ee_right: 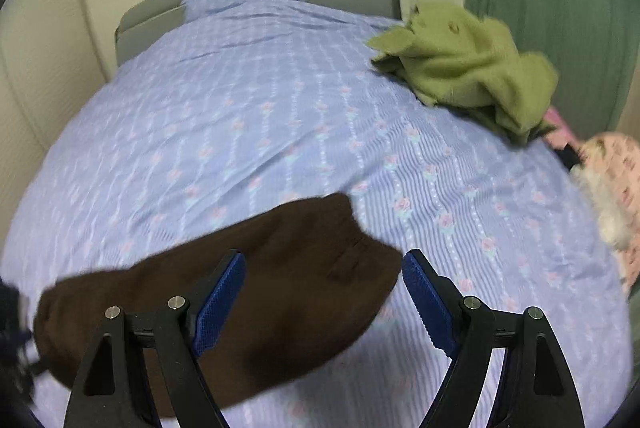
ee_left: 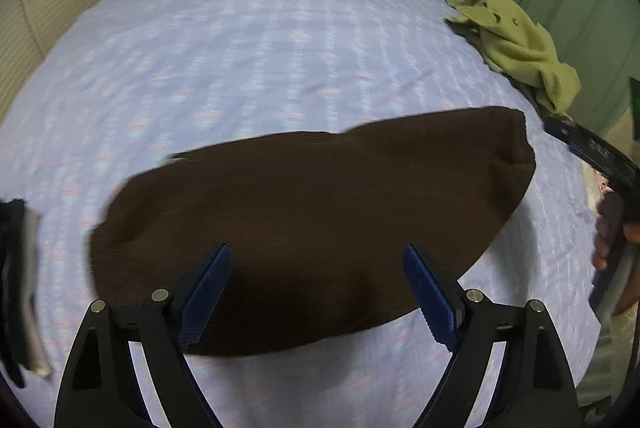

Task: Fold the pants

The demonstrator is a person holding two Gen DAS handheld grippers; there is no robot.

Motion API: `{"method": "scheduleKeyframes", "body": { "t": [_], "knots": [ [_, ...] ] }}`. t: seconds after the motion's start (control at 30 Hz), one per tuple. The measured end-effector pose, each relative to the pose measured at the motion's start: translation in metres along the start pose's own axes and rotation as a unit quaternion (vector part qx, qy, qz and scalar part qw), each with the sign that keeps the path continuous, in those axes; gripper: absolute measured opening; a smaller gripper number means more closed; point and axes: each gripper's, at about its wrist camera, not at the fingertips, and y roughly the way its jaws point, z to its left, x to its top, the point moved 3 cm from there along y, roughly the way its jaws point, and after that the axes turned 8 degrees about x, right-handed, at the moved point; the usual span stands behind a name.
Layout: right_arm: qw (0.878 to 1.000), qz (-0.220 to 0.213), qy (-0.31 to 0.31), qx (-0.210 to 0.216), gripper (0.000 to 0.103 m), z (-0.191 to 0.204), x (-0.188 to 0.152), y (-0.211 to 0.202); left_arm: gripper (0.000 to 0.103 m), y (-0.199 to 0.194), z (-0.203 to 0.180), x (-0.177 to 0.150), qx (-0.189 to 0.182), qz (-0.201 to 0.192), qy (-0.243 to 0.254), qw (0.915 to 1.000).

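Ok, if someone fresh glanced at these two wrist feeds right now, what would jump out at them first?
The dark brown pants, lying as a compact folded slab on the blue floral bedspread, right in front of both open grippers, left and right. Next, the crumpled olive-green garment near the bed's far right edge, beside the green curtain.

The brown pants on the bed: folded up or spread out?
Folded. The brown pants lie as one compact block on the bed sheet, no separate legs showing. Neither tongs grip them.
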Motion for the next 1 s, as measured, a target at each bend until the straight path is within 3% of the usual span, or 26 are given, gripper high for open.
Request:
{"method": "scheduleKeyframes", "body": {
  "t": [0.13, 0.3, 0.47, 0.6, 0.63, 0.77, 0.83, 1.0],
  "knots": [
    [0.995, 0.033, 0.086, 0.031, 0.082, -0.048, -0.001, 0.047, 0.087, 0.016, -0.033, 0.008, 0.007, 0.004, 0.016, 0.9998],
    [0.976, 0.060, 0.194, 0.080, 0.082, -0.079, -0.023, 0.091, 0.087, 0.027, -0.053, 0.011, 0.022, 0.005, 0.024, 0.9995],
    [0.961, 0.104, 0.235, 0.103, 0.082, -0.087, -0.044, 0.129, 0.087, 0.035, -0.060, 0.014, 0.029, 0.013, 0.028, 0.9991],
    [0.957, 0.106, 0.246, 0.110, 0.078, -0.087, -0.046, 0.140, 0.087, 0.039, -0.060, 0.012, 0.032, 0.019, 0.032, 0.9988],
    [0.956, 0.106, 0.246, 0.116, 0.060, -0.086, -0.045, 0.140, 0.087, 0.041, -0.059, 0.012, 0.033, 0.022, 0.031, 0.9987],
    [0.953, 0.111, 0.253, 0.127, 0.035, -0.086, -0.045, 0.129, 0.086, 0.042, -0.054, 0.009, 0.031, 0.033, 0.020, 0.9988],
    [0.951, 0.092, 0.263, 0.135, 0.032, -0.086, -0.041, 0.106, 0.086, 0.037, -0.053, 0.007, 0.025, 0.031, 0.022, 0.9989],
    [0.963, 0.052, 0.238, 0.118, 0.031, -0.079, -0.031, 0.035, 0.086, 0.026, -0.052, 0.004, 0.020, 0.028, 0.032, 0.9989]
  ]
}}
